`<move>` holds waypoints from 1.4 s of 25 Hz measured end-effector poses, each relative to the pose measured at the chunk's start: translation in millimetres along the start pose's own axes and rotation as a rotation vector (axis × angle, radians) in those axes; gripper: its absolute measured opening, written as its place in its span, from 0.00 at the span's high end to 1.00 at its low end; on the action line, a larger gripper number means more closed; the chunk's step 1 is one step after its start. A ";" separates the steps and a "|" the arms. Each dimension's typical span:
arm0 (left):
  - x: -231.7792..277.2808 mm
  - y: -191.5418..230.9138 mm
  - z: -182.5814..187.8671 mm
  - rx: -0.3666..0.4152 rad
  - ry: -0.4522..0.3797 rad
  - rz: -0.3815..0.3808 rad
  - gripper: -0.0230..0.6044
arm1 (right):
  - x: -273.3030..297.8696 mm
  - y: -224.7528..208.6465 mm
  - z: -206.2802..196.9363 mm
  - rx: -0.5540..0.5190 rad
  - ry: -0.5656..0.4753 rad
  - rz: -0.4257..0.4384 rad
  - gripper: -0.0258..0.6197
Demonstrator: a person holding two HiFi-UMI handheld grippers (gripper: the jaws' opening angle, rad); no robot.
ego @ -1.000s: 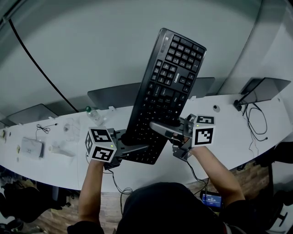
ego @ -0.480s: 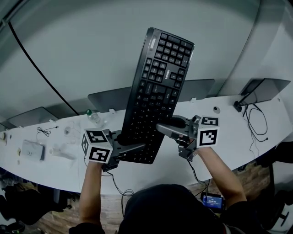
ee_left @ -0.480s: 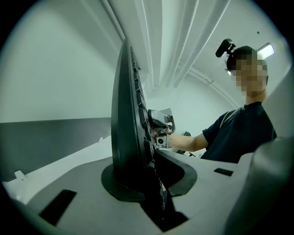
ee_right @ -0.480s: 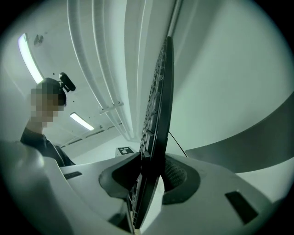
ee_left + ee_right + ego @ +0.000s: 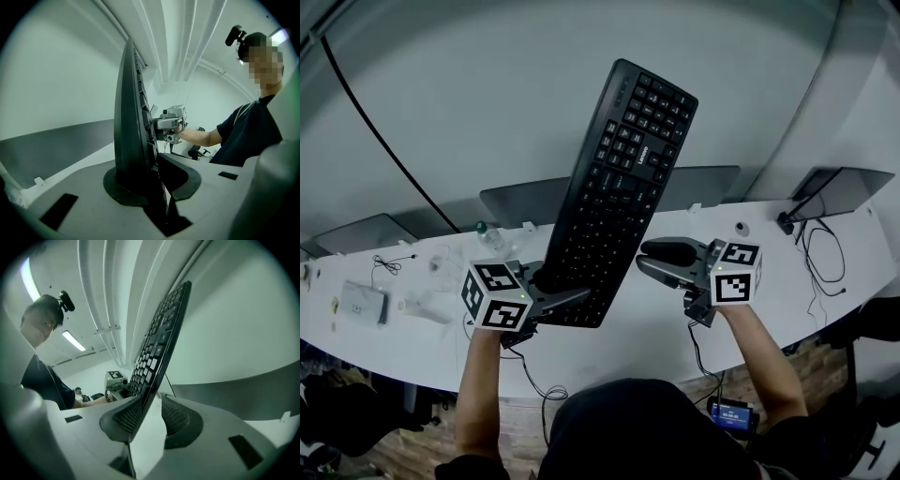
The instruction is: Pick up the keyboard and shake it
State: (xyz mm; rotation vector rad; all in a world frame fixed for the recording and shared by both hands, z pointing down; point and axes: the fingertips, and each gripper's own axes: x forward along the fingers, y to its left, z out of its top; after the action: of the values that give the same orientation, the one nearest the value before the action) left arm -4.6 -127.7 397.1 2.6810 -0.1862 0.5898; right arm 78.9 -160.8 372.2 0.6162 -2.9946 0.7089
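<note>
Keyboard (image 5: 619, 187) is up off table (image 5: 637, 328), tilted, near end clenched in L gripper (image 5: 562, 289). R gripper (image 5: 642, 258) sits just beside its right edge, jaws just been opening, now released, nothing btwn pads. Bottle (image 5: 490, 236) stands beyond L gripper, contents unclear.

Opposed gripper views, keyboard (image 5: 129, 117) between

A white desk (image 5: 619, 349) curved beneath a pale wall (image 5: 487, 84), dark panels (image 5: 520, 199) standing along its far edge. A green-capped bottle (image 5: 490, 239), a white box (image 5: 358, 302) and a looped black cable (image 5: 814, 246) lay on it.
</note>
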 end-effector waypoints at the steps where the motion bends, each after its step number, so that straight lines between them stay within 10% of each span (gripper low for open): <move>1: -0.3 3.2 -0.9 0.004 0.008 0.019 0.80 | -4.0 -3.3 -2.0 -0.022 0.014 -0.023 0.75; 21: -40.6 53.7 -25.1 0.147 0.193 0.334 0.81 | 15.5 22.4 50.9 -0.723 0.280 -0.256 0.75; 35: -46.5 77.1 -44.4 0.355 0.389 0.526 0.81 | 33.0 47.4 69.8 -1.029 0.366 -0.332 0.75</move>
State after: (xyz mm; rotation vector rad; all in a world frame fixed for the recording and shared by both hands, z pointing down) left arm -79.4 -178.5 440.8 2.7710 -0.7490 1.4030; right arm 36.7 -164.4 292.1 0.7321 -2.3433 -0.6400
